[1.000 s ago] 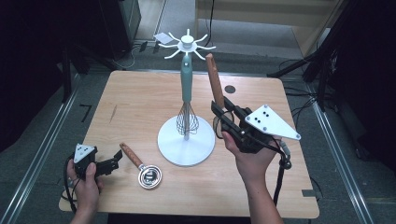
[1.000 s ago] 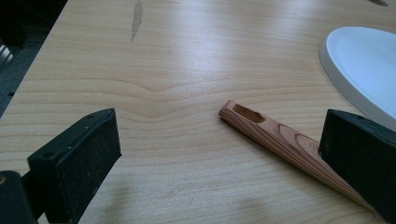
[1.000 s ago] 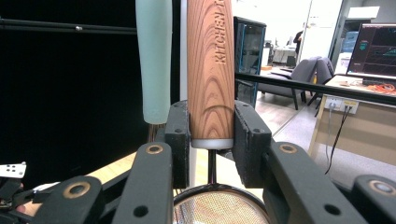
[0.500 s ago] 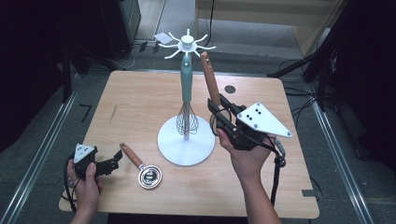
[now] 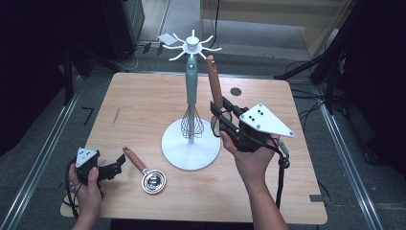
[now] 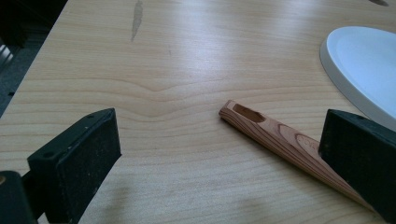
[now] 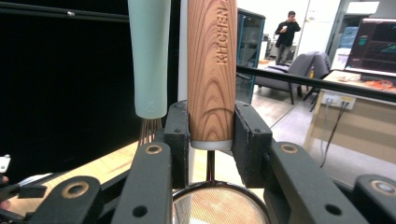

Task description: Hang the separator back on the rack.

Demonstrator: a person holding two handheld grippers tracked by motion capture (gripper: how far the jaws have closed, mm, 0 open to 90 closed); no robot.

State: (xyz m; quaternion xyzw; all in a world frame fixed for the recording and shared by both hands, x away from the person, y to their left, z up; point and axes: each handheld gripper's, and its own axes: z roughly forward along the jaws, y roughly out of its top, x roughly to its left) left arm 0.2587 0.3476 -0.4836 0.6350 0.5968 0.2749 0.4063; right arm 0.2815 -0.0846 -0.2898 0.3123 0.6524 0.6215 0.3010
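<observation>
High view: right hand-held gripper [image 5: 221, 116] raised, strainer [image 5: 214, 86] upright.

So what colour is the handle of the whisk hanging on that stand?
Pale mint green whisk handle, clearest in the right gripper view.

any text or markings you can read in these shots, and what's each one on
"KITCHEN": engraved up the wooden handle clamped in the right gripper; the word runs off the top edge, so more letters may follow.
"7": a dark mark on the floor left of the table, in the high view.
A round stamp on the wooden handle lying by the left gripper is too faint to read.
</observation>
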